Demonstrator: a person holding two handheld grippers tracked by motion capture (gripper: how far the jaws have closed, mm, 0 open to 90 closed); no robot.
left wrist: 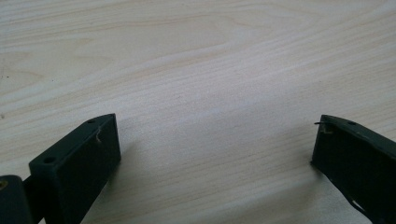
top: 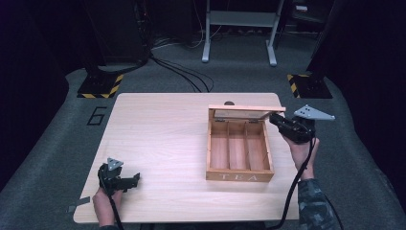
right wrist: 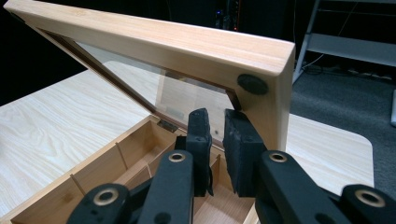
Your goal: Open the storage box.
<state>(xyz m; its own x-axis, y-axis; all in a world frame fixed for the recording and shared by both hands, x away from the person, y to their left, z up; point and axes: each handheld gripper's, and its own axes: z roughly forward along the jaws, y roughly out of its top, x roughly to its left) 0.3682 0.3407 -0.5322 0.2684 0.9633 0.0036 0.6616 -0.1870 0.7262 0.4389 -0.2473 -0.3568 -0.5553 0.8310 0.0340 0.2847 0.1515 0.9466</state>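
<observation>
A wooden tea box (top: 239, 176) with three bare compartments stands right of the table's middle, its glass-paned lid (top: 246, 108) raised on the far hinges. My right gripper (top: 275, 119) is at the lid's right end. In the right gripper view its jaws (right wrist: 217, 116) are shut with nothing between them, tips just under the lid (right wrist: 154, 42) beside its right frame rail; whether they touch the glass I cannot tell. My left gripper (top: 135, 178) rests low near the front left corner, open, with bare table between its jaws (left wrist: 215, 126).
The light wooden table (top: 158, 129) spreads left of the box. Beyond its far edge lie floor cables (top: 186, 72), a grey metal frame (top: 239, 28) and yellow-black striped feet (top: 98, 86). The box's dividers (right wrist: 93, 163) lie below the right jaws.
</observation>
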